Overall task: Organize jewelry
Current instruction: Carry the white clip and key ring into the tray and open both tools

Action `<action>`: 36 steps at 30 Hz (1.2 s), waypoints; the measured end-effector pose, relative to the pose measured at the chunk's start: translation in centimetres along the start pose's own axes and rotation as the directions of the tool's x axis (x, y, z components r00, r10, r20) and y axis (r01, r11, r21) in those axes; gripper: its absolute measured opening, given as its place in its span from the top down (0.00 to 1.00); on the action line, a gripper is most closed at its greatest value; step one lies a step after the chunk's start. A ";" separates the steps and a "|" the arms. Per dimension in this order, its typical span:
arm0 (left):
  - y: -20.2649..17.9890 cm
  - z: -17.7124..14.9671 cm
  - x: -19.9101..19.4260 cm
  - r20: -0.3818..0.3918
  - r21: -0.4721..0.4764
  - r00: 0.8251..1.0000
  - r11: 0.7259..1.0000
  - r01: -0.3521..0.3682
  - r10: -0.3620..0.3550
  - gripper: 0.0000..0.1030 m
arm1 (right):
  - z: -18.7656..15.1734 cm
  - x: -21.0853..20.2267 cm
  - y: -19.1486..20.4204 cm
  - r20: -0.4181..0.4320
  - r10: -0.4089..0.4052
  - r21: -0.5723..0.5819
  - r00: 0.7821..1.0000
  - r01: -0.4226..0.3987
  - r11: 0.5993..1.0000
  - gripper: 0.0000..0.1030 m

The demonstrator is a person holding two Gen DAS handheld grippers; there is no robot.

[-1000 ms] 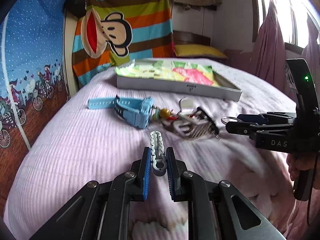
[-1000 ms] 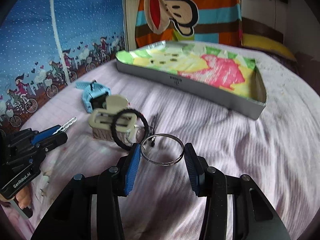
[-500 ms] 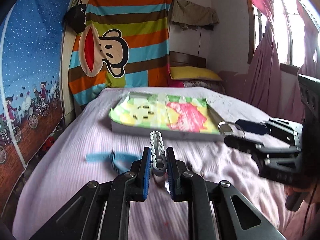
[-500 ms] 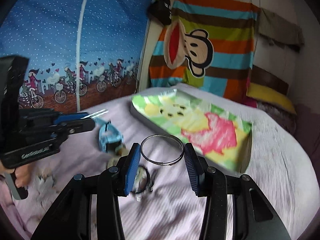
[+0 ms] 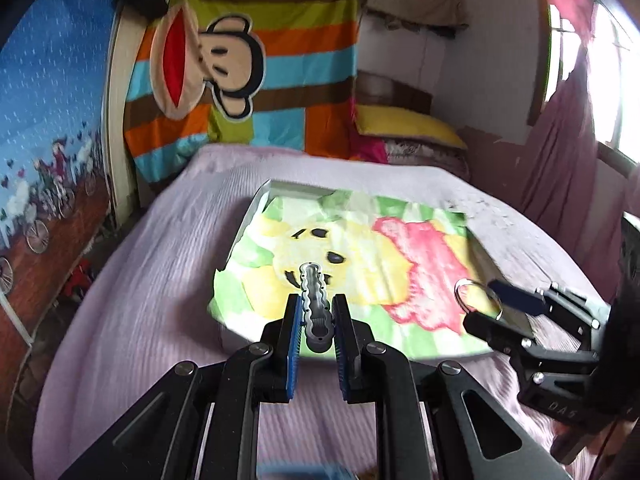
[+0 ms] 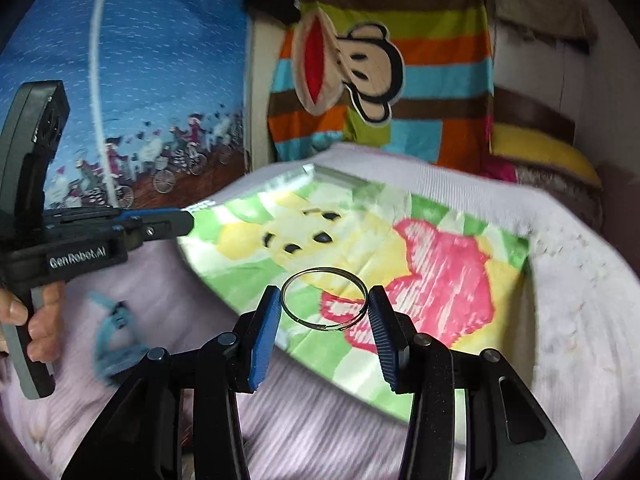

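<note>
Jewelry's airborne: my left gripper (image 5: 317,320) pinches a grey wavy hair clip (image 5: 316,304), my right gripper (image 6: 323,312) clamps a thin metal ring (image 6: 324,304). I lower both inside the shallow cartoon-lined cardboard tray (image 6: 420,264) before letting go.

Lilac bedspread (image 5: 160,280); green-yellow-pink lined tray (image 5: 256,208)

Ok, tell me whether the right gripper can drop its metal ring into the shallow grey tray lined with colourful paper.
Probably yes: the right gripper holds the metal ring over the tray, with nothing visible between them.
</note>
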State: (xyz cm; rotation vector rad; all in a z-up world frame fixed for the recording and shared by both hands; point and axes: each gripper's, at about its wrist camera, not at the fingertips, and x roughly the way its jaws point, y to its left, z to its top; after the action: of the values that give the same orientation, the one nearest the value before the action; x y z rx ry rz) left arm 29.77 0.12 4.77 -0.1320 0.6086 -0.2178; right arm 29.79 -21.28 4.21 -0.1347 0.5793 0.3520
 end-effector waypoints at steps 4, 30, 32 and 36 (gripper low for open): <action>0.8 0.5 3.5 -0.062 0.004 0.998 1.000 -0.014 0.014 0.86 | -0.4 3.3 -0.6 -0.029 0.003 0.033 1.000 -0.002 0.999 0.61; -0.9 -0.9 4.0 -0.168 0.069 0.979 0.992 -0.103 0.113 0.85 | -2.6 4.2 -2.6 -0.101 0.081 0.087 0.992 -0.073 0.994 0.56; -0.8 -1.0 3.3 -0.141 0.058 0.983 0.992 -0.113 0.121 0.81 | -2.5 3.0 -2.9 -0.066 0.061 0.103 0.996 -0.054 0.993 0.52; -0.8 -1.2 0.4 -0.012 0.019 0.989 0.989 -0.149 0.149 0.30 | -2.5 0.2 -3.1 0.008 0.034 0.140 0.999 -0.035 0.989 0.46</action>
State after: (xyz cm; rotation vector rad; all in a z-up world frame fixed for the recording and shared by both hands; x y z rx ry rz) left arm 29.25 -0.85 3.75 -0.0668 0.6271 -0.0799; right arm 29.82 -24.64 2.08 0.0118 0.5998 0.3437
